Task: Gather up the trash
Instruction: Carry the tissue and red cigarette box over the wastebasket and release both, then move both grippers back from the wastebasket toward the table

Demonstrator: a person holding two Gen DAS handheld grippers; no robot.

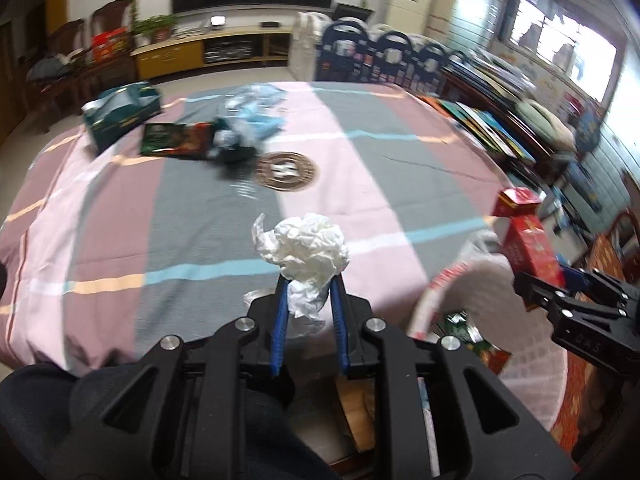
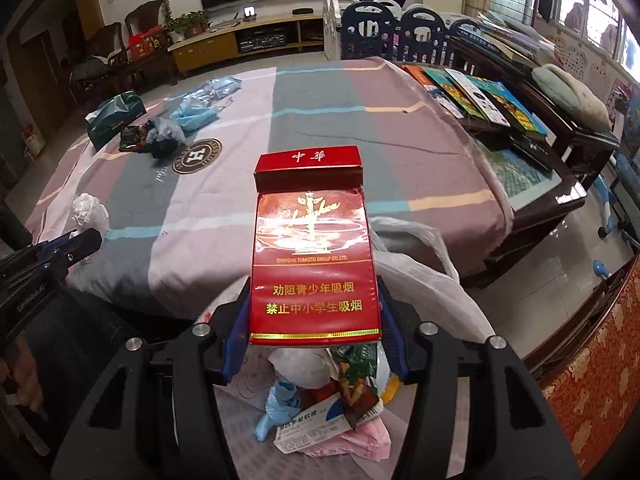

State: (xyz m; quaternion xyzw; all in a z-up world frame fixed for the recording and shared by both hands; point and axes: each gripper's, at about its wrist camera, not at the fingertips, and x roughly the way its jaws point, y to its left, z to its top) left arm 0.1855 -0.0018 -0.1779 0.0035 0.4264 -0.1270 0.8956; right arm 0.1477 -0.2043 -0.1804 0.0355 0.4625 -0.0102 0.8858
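Left tool [image 1: 310, 284] clamped on a crumpled tissue wad [image 1: 306, 246], held above the near edge of the striped surface [image 1: 400, 184]. Right tool [image 2: 314, 300] clamped across a red cigarette pack [image 2: 314, 260], lid flipped open, over the white trash bag [image 2: 420, 280] just off the near edge. Wad: light, soft, squashes, grip anywhere. Pack: light, stiff card, glossy, best held by its flat sides. More litter sits toward the far left corner: green tissue box [image 2: 114, 118], wrappers, blue plastic. Living room beyond, TV cabinet at the back.
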